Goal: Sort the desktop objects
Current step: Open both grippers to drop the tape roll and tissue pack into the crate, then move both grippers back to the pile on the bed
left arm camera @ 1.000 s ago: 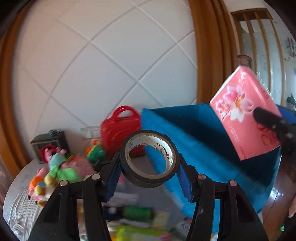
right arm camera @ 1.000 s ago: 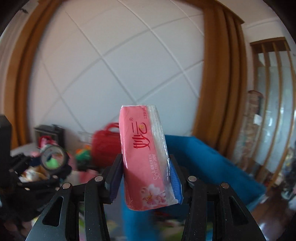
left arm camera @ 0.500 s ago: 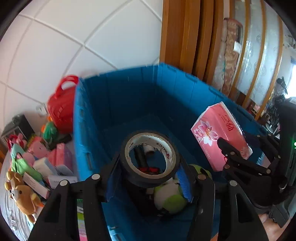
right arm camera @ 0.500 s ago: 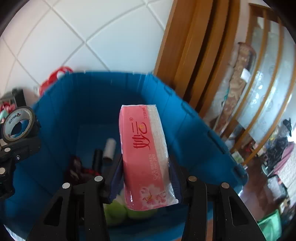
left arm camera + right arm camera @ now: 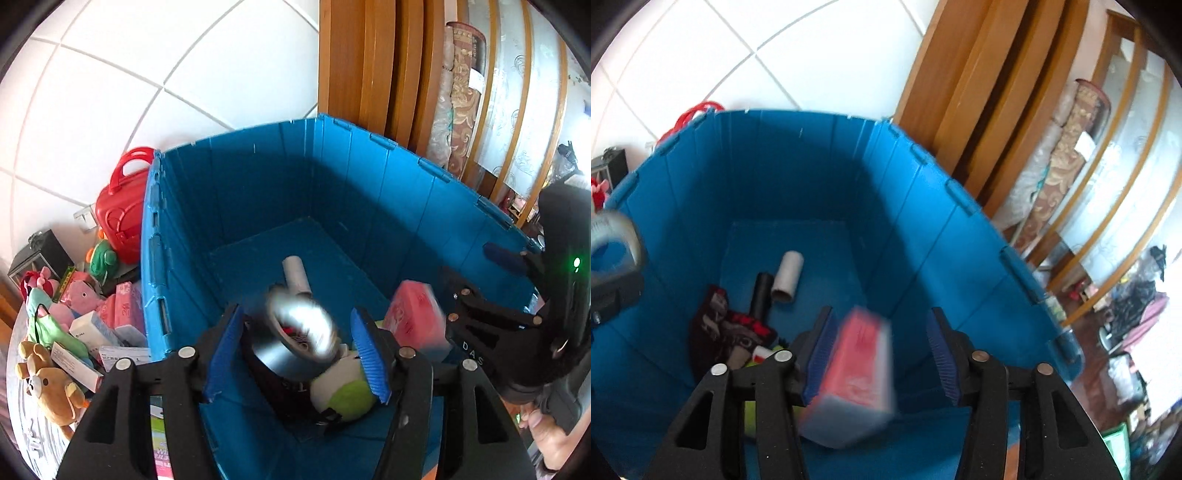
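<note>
Both grippers hang over a big blue bin (image 5: 258, 192). My left gripper (image 5: 297, 354) is open; a roll of black tape (image 5: 301, 334) is blurred between its fingers, dropping free. My right gripper (image 5: 881, 360) is open too; the pink tissue pack (image 5: 857, 373) is blurred and tilted, falling out between its fingers. The pack also shows in the left wrist view (image 5: 415, 319), and the tape at the left edge of the right wrist view (image 5: 613, 243). The bin (image 5: 775, 177) holds a white tube (image 5: 788, 275), a black tube (image 5: 761, 295), a dark plush (image 5: 727, 332) and a green-white ball (image 5: 347, 387).
Left of the bin, a table (image 5: 26, 424) carries a red case (image 5: 120, 206), a black box (image 5: 35, 254), plush toys (image 5: 48, 380), pink packs (image 5: 123, 306) and small cartons (image 5: 88, 332). Wooden door frames (image 5: 369, 62) stand behind the bin.
Both grippers swung from the table over the bin, then opened. The tape and the tissue pack have left the fingers and are falling into the bin.
</note>
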`<action>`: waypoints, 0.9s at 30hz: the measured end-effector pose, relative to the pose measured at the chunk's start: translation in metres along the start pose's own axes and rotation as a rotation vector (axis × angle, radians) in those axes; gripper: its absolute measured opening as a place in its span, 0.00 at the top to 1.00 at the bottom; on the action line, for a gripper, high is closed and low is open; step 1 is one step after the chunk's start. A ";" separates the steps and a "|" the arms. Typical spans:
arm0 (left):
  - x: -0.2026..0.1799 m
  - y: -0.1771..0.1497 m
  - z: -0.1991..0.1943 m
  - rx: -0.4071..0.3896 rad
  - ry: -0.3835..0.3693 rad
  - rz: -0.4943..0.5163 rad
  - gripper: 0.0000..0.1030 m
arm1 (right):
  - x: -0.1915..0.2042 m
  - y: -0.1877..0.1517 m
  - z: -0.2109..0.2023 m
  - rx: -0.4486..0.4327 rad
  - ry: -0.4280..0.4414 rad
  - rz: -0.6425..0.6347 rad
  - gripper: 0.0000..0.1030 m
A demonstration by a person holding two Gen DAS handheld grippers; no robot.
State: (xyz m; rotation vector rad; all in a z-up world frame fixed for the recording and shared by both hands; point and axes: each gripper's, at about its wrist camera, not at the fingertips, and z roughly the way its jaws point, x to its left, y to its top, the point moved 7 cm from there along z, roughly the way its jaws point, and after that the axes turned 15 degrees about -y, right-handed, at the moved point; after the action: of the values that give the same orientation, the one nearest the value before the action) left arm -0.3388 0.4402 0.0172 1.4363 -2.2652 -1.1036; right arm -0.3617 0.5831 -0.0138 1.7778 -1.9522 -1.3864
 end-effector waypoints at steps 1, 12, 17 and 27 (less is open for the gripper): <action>0.000 0.000 -0.004 -0.013 -0.001 0.005 0.38 | -0.002 0.000 -0.004 -0.009 -0.003 0.007 0.31; 0.032 -0.019 -0.091 -0.249 0.075 0.047 0.30 | -0.013 0.003 -0.085 -0.188 0.081 0.189 0.00; 0.093 -0.057 -0.132 -0.294 0.151 -0.012 0.30 | 0.032 0.010 -0.137 -0.282 0.269 0.212 0.00; 0.250 -0.153 -0.196 -0.253 0.373 -0.162 0.30 | 0.150 0.017 -0.218 -0.376 0.428 0.131 0.00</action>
State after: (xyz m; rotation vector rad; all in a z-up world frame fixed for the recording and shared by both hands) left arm -0.2486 0.0996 -0.0019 1.5842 -1.7174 -1.0212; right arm -0.2732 0.3420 0.0527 1.5771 -1.4495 -1.1220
